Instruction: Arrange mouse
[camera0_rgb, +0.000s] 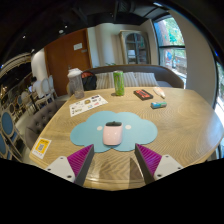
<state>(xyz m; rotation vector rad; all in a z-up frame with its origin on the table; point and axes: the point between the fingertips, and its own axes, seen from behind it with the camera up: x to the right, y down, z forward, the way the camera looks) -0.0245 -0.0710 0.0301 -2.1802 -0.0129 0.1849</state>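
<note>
Gripper (114, 158) is hovering w/ fingers spread wide and holding nothing; both purple pads (80, 159) are showing clear, w/ bare table between them. Mouse (113, 133), a small pinkish unit, is sitting on the light-blue cloud-shaped mat (131, 128), just ahead of the fingers and roughly centred on the gap between them, not touching either pad. Mat is lying flat on the wooden table (185, 125). Beyond the mat, well apart from the mouse: a printed sheet (87, 104), a clear jug (75, 83), a green bottle (118, 83), a dark flat item (143, 94) and a small teal item (158, 104). A yellow card (41, 148) is lying near the table edge, off to the side of the fingers. Step in hand, by judgement: approach phase, pre-grasp; mouse is not yet being gripped, so the task appears early. Next move is calling for a fwd and downward advance so the fingers are straddling the mouse body, then closing evenly on its two sides. Risk: the smooth rounded shell is likely slipping if the pads are landing too high; the mat may be dragging along w/ the mouse if the fingertips are catching its edge
</note>
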